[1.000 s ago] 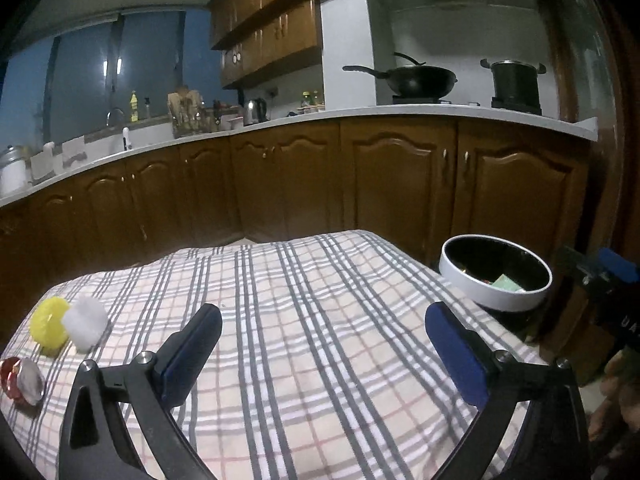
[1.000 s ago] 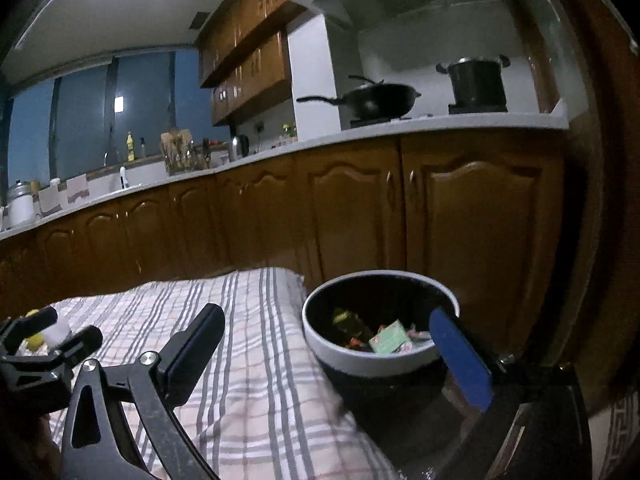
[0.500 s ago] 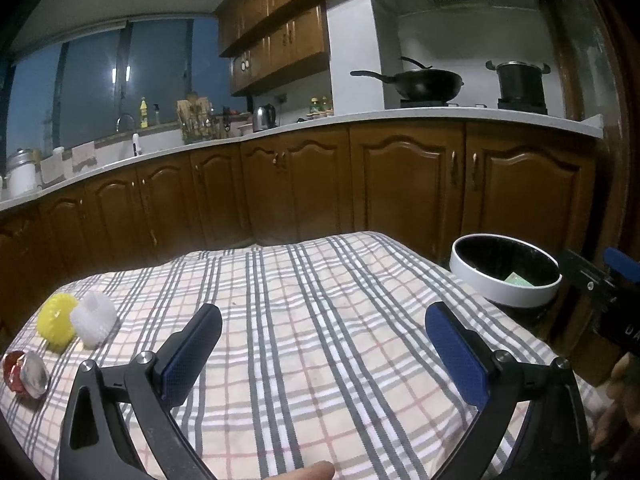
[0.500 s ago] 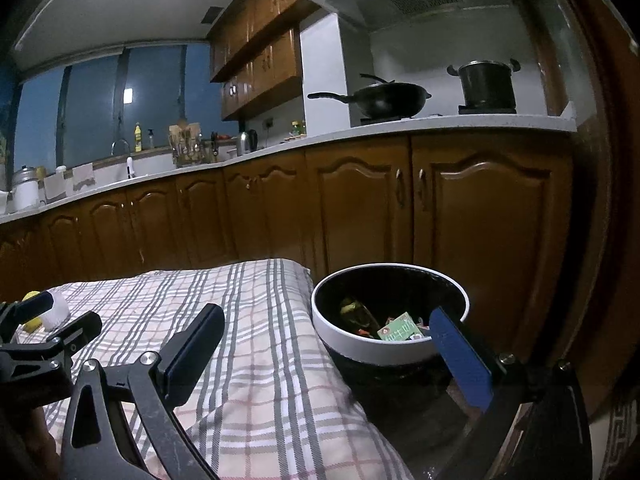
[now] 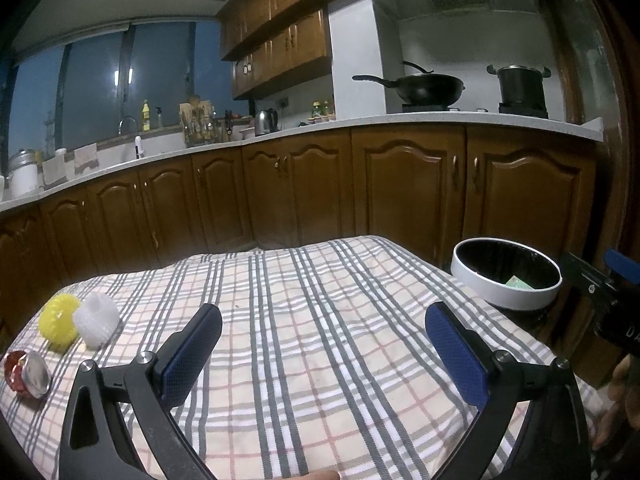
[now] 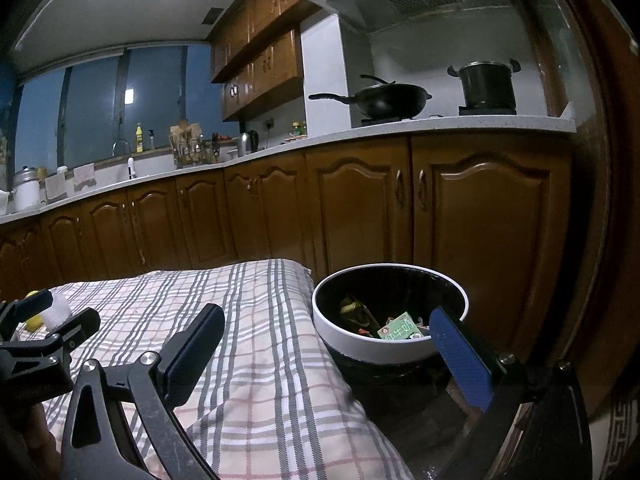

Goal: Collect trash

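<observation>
left gripper spread, empty | right gripper spread, empty | risk: your crushed can is slick, could squirt out short of bin

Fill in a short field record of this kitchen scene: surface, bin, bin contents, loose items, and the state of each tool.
surface: plaid cloth
bin: white-rimmed trash bin, off the cloth's right edge
bin contents: green carton among other scraps
loose items: yellow ball touching white ball; red foil wrapper nearer the camera
left tool: open, holding nothing
right tool: open, holding nothing, beside the bin
</observation>
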`<state>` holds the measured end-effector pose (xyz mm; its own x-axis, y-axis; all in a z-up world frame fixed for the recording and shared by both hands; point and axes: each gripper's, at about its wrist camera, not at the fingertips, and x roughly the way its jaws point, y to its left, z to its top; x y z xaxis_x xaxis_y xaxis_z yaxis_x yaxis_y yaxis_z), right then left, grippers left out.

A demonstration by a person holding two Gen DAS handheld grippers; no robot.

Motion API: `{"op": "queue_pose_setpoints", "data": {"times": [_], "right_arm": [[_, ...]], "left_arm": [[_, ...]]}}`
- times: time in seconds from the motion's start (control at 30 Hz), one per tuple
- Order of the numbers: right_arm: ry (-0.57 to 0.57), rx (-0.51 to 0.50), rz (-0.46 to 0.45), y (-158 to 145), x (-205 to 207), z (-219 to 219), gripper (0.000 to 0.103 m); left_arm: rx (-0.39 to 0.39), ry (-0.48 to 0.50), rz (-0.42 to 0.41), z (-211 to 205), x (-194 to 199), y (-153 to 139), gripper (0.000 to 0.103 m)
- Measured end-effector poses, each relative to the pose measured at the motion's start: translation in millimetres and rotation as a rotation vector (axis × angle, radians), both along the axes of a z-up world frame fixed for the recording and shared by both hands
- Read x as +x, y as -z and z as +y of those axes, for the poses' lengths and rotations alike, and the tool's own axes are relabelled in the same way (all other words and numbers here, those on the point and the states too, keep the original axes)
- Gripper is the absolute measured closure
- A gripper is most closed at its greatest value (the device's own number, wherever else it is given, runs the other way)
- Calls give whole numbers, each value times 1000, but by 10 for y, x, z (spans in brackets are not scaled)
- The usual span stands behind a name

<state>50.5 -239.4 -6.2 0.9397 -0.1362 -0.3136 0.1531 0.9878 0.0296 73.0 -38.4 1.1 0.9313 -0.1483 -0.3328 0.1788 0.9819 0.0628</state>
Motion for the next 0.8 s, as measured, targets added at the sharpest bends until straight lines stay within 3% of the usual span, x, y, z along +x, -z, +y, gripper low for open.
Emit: {"op": "queue_pose_setpoints", "data": {"times": [0.8], "right_arm": [[2, 17, -4, -10, -18, -36, 0]], "left_arm": [[8, 13, -16, 32, -25, 7, 1]]}}
